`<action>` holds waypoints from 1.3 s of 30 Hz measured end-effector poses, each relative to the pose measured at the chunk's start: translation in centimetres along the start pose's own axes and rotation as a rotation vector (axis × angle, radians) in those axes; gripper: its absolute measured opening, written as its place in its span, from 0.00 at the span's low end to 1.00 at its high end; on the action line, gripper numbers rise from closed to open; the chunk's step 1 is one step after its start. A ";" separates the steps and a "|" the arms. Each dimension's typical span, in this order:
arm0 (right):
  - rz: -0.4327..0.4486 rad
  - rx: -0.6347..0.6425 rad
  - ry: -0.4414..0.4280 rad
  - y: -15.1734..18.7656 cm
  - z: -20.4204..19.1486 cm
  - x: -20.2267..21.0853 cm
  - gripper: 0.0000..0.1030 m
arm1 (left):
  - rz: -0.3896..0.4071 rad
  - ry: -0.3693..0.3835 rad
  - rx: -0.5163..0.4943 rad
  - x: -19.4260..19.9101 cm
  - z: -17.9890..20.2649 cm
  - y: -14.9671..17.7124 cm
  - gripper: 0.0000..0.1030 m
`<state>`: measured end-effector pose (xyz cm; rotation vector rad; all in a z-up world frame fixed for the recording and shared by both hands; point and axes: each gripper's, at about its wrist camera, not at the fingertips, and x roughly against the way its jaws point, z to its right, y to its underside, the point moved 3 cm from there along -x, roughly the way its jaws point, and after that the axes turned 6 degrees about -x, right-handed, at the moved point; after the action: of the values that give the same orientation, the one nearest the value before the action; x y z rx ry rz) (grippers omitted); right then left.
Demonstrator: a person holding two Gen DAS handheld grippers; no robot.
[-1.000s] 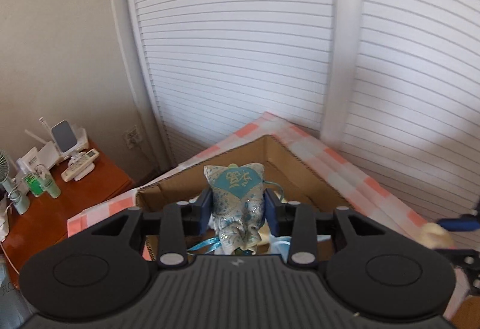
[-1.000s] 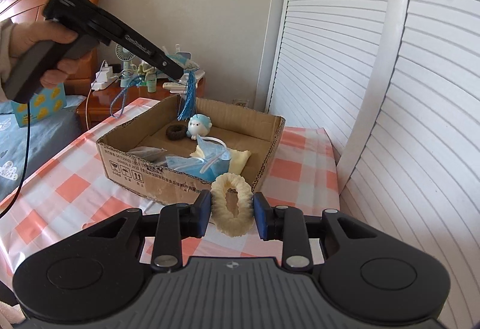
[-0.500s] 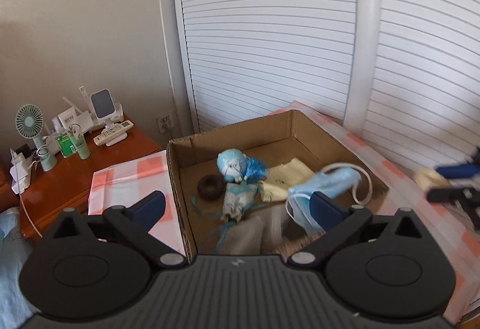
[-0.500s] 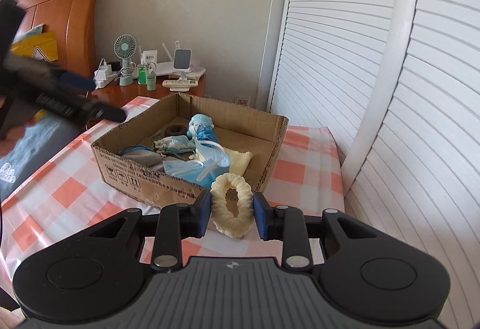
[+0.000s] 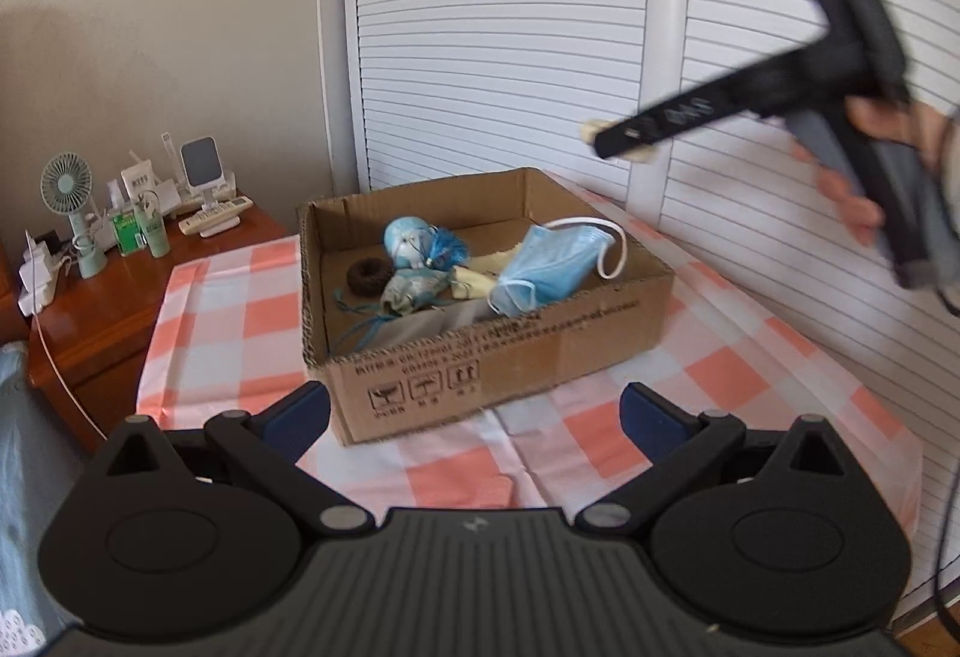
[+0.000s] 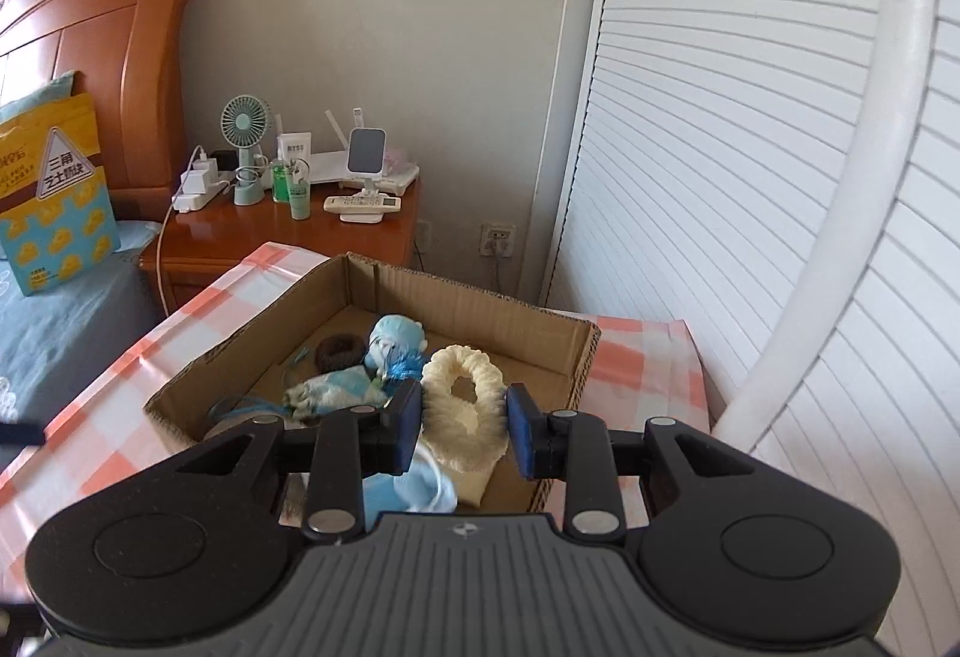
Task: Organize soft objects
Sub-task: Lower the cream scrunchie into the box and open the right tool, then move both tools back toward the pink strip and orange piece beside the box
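Note:
A cardboard box [image 5: 510, 357] stands on the checked tablecloth. It holds a blue face mask [image 5: 552, 267], a small blue plush [image 5: 408, 240], a brown scrunchie [image 5: 367, 276] and a patterned pouch [image 5: 414, 291] with blue cord. My left gripper [image 5: 474, 414] is open and empty, low in front of the box's near wall. My right gripper [image 6: 462, 420] is shut on a cream fluffy scrunchie [image 6: 462, 405], held above the box [image 6: 516, 321]. In the left wrist view the right gripper [image 5: 618, 144] hangs over the box's right side, in a person's hand [image 5: 888, 141].
A wooden bedside table [image 6: 288, 231] carries a small fan [image 6: 246, 141], bottles, a remote and a charger. White louvred doors [image 6: 750, 177] line the right side. A bed with a wooden headboard [image 6: 108, 57] lies to the left.
My left gripper let the patterned pouch go into the box, opened wide and pulled back. My right gripper carried the cream scrunchie from in front of the box to above it.

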<state>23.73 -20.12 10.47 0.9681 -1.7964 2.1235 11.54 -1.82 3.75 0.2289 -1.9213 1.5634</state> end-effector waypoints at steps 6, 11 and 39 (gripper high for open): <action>-0.034 -0.010 0.015 -2.9 0.1 -5.2 0.36 | -0.021 -0.004 0.019 0.6 -0.1 1.6 0.99; -0.029 -0.065 0.055 -4.1 0.9 -7.7 0.87 | -0.051 -0.052 0.080 1.0 -2.0 2.8 0.99; 0.038 0.026 0.039 5.6 -5.3 4.9 1.00 | -0.114 -0.078 0.069 2.0 -4.1 5.2 0.99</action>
<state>15.12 -17.73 8.60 0.8992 -1.7867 2.1781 8.84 3.93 1.06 0.4272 -1.8809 1.5667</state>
